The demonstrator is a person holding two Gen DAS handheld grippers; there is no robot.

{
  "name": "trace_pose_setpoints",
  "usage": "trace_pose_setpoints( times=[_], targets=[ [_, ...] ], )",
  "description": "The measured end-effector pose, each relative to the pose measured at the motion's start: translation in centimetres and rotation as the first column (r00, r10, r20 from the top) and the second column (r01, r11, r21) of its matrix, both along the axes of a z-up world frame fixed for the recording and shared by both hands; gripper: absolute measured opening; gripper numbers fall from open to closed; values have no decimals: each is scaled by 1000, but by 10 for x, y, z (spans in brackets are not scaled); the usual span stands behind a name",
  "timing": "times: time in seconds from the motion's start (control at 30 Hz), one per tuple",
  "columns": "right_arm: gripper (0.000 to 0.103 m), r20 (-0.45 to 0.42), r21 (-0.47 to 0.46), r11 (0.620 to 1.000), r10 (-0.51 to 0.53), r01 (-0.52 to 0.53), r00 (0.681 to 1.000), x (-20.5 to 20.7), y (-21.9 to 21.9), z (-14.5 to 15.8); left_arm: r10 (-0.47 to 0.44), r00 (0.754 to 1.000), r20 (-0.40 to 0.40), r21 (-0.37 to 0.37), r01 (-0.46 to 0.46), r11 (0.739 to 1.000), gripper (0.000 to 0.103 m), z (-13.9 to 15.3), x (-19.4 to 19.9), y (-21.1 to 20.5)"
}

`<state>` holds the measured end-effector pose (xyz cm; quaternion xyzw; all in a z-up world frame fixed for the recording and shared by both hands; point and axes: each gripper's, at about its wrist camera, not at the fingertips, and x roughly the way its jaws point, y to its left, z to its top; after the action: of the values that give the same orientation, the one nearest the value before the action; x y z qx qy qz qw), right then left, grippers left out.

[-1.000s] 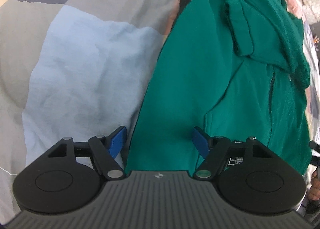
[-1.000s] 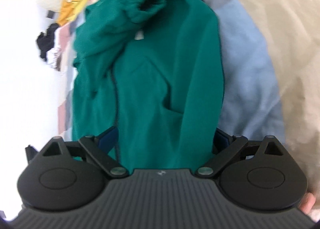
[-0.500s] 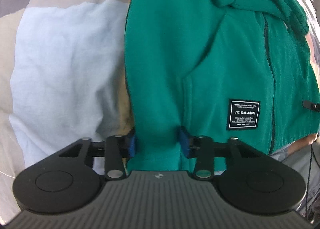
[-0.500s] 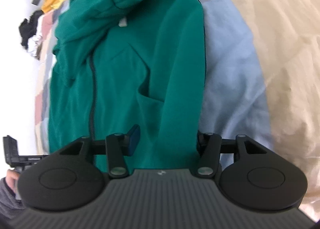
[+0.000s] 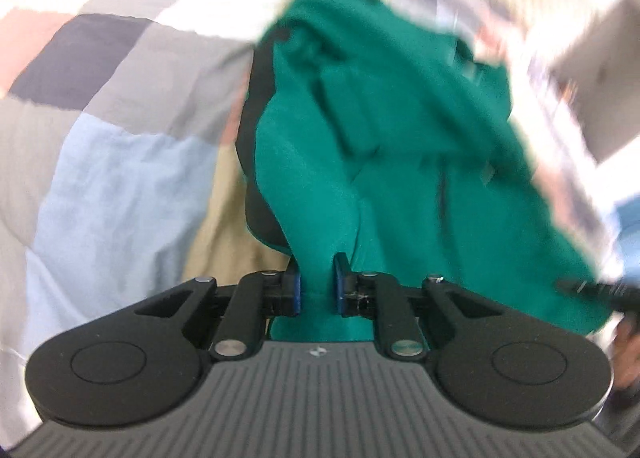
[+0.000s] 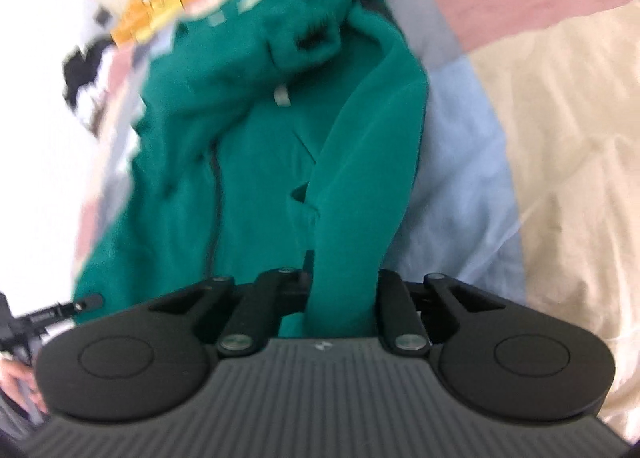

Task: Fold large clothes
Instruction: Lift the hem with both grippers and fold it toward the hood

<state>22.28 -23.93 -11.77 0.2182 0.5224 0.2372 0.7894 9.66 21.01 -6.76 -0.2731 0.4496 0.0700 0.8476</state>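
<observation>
Lifted now — green jacket (image 5: 384, 146), label unseen

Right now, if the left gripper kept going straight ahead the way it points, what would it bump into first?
The green jacket itself. The left gripper is already shut on its hem, and more green fabric lies directly ahead. The patchwork quilt seems to lie beneath; blur makes depth uncertain.

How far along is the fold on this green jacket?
Early. Done: the left gripper and right gripper are each shut on the hem of the green jacket. In hand: its near end pulls up off the patchwork quilt. Left: sleeves and hood sit bunched at the far end; no tidy fold shows.
</observation>
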Motion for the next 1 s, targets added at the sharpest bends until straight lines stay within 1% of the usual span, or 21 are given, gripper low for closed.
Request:
trace_pose_setpoints(
  times=[0.03,0.1,0.2,0.33,0.4,0.53,0.63,0.77,0.83,0.93,1.0],
  targets=[
    [13,35,19,1000,3,-3,999,-2,-4,10,35,998,44,-40,-33,999,17,8,-6,4],
    [13,88,33,999,0,-3,996,-5,-3,30,81,991,109,-90,-71,993,17,22,-15,11],
    [12,141,62,998,-23,14,990,-6,-15,57,163,971,175,-177,-132,975,17,42,-25,20],
    [12,189,92,995,-56,39,980,-9,-28,87,224,942,250,-240,-164,957,16,64,-41,26],
    [12,206,108,993,-72,50,976,-11,-31,98,234,930,283,-255,-163,953,16,74,-52,29],
    [12,245,120,991,-80,52,966,-22,-34,119,247,918,310,-297,-154,942,16,88,-70,37],
    [12,262,136,989,-89,54,961,-34,-42,134,239,906,348,-313,-128,941,16,100,-90,36],
    [12,277,160,985,-101,57,956,-60,-58,143,218,894,391,-324,-89,942,16,107,-116,31],
    [12,282,166,984,-106,60,954,-76,-65,146,185,895,407,-300,-60,952,16,111,-133,23],
    [12,278,173,983,-110,63,954,-99,-74,143,124,902,414,-231,-28,972,16,111,-158,12],
    [12,269,183,981,-119,70,956,-114,-80,139,120,903,412,-237,-21,971,15,107,-175,6]
  ],
)
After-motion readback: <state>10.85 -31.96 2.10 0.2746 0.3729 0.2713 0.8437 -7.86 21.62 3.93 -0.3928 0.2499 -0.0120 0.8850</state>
